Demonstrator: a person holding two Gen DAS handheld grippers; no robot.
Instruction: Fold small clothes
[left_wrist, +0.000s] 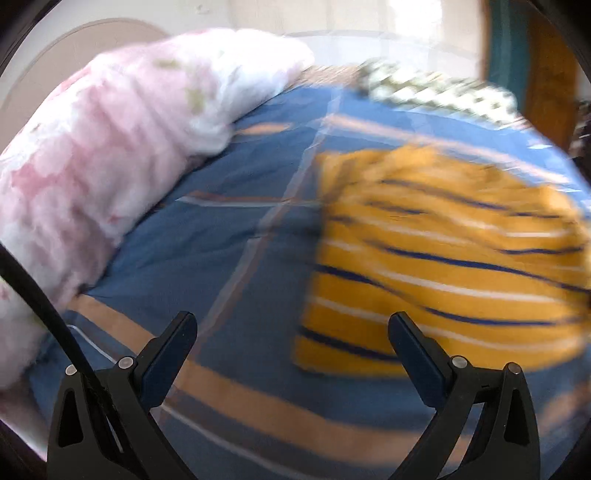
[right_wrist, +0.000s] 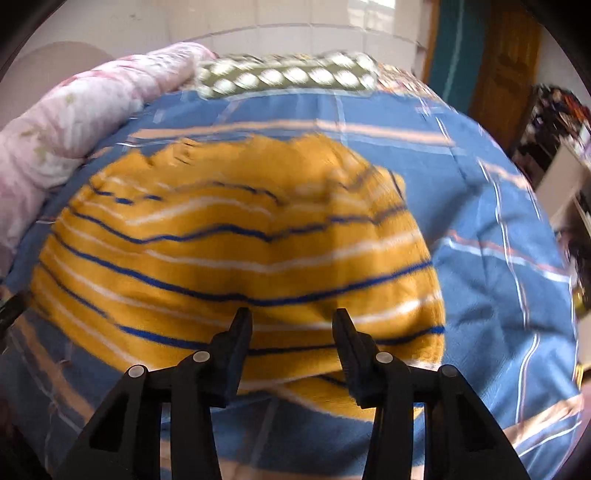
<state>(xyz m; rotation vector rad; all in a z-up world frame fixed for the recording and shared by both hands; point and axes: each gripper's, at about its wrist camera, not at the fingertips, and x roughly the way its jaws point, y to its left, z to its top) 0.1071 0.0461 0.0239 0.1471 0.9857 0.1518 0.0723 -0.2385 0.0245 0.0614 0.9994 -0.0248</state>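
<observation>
Right wrist view: striped yellow garment (right_wrist: 236, 258) lies bunched on the bed (right_wrist: 480, 258). I judge it soft, light, easily shifted; take it at the near hem. Right gripper (right_wrist: 291, 325) jaws part-open, empty; left gripper (left_wrist: 291, 332) wide open, empty.

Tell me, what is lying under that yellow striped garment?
The yellow striped garment lies on a blue bedsheet with tan and white lines, which shows all around it. Whatever sits directly beneath the cloth is covered, so anything else there cannot be seen.
</observation>
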